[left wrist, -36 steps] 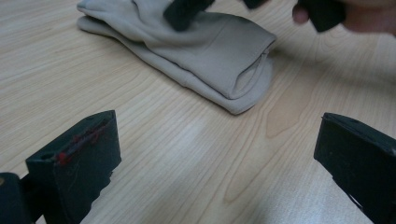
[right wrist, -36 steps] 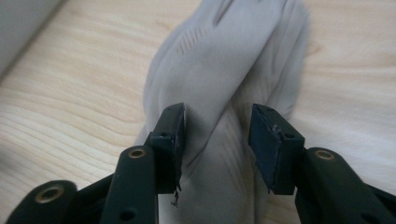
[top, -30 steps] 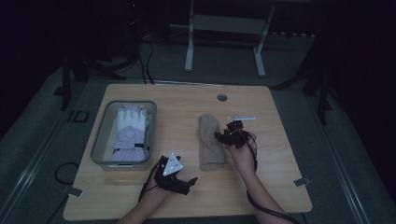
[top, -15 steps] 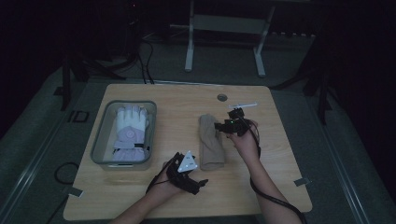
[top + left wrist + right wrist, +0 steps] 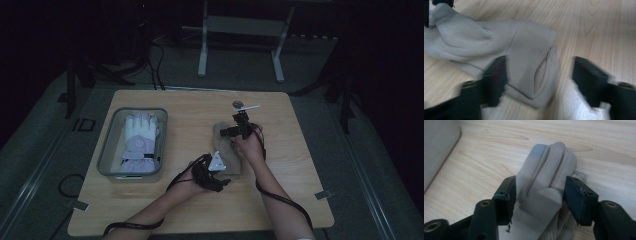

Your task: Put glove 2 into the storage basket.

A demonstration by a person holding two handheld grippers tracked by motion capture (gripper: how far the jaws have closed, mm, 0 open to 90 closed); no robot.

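- A beige glove (image 5: 227, 150) lies flat on the wooden tabletop (image 5: 300, 165), a little toward 3 o'clock of centre, its fingertip end pointing to 12 o'clock and its cuff to 6 o'clock.
- The right gripper (image 5: 239, 131) sits over the glove's fingertip half, at the 12 o'clock end. In the right gripper view its fingers (image 5: 505, 200) stand apart on either side of the glove's palm and fingers, straddling the cloth; whether they press it I cannot tell.
- One glove fingertip has a grey pad, seen at 12 o'clock in the right gripper view.
- The left gripper (image 5: 216, 172) is at the cuff end, at 6 o'clock of the glove. In the left gripper view its fingers (image 5: 495, 77) are spread wide, with the open cuff between them.
- A grey bin (image 5: 107, 155) rests toward 9 o'clock on the tabletop, well apart from the beige glove, holding a white glove (image 5: 140, 137).
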